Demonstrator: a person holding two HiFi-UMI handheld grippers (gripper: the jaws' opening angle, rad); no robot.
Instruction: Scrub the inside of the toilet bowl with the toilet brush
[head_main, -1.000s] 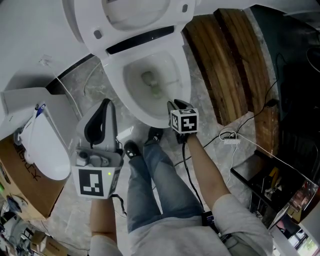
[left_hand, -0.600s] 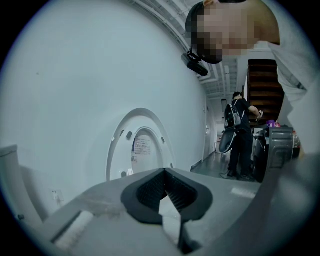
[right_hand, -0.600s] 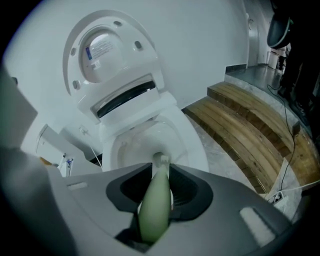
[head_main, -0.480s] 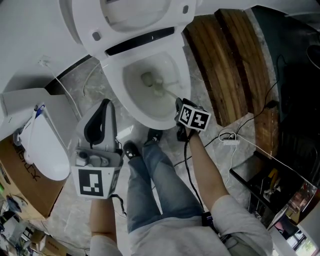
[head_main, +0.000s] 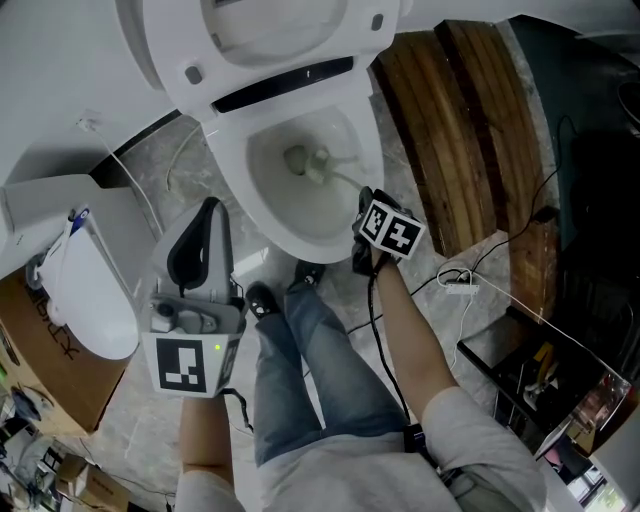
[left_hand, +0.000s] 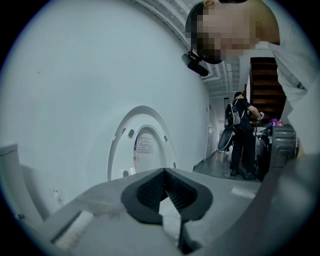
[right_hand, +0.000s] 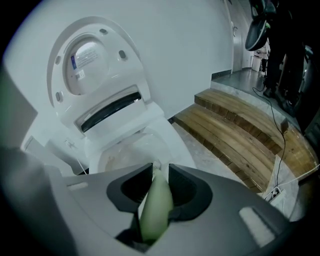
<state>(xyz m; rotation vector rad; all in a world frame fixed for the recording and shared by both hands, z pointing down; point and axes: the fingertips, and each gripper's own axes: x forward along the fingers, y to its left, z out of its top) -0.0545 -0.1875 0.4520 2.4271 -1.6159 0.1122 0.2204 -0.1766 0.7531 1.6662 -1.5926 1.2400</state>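
Observation:
The white toilet bowl (head_main: 262, 205) stands open with its seat and lid (head_main: 180, 30) raised. My right gripper (head_main: 362, 205) hovers at the bowl's right rim, shut on the toilet brush's pale green handle (right_hand: 156, 202). The brush head (head_main: 316, 168) sits low in the bowl beside the drain (head_main: 294, 157). In the right gripper view the bowl (right_hand: 131, 149) lies straight ahead past the jaws. My left gripper (head_main: 207, 222) is held off to the left of the bowl, pointing up at the wall, its jaws closed with nothing between them.
A white bin with a domed lid (head_main: 88, 290) stands left of the toilet by a cardboard box (head_main: 40, 350). Wooden steps (head_main: 450, 130) rise on the right. A white cable and plug (head_main: 462, 280) lie on the marble floor. My legs and shoes (head_main: 262, 298) are at the bowl's front.
My right gripper swung from the bowl's front rim to its right side and tilted. The brush head moved from the lower middle of the bowl up beside the drain. My left gripper stayed still.

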